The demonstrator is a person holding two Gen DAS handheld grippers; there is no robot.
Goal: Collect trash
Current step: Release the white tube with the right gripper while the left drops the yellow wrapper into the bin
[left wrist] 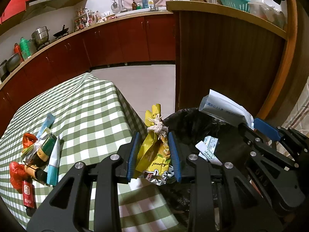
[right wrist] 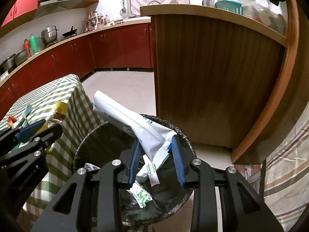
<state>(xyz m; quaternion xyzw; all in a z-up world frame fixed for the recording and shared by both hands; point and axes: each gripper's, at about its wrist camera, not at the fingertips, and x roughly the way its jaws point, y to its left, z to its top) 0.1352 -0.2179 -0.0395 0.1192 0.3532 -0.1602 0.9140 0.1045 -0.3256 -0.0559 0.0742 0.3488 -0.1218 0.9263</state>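
Crumpled yellow foil snack bag, clamped in the left claw, hangs at the rim of the round black-lined trash bin; the white plastic pouch, gripped by the right claw, hangs over its mouth. Both await release. Mixed wrappers remain on the green-checked tabletop, whose edge stands just beside the bin; a brown panelled counter stands close behind it.

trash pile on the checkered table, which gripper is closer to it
Left. The left gripper, holding a yellow wrapper, is at the table edge beside the trash pile. The right gripper, holding a white packet, is over the bin, farther away.
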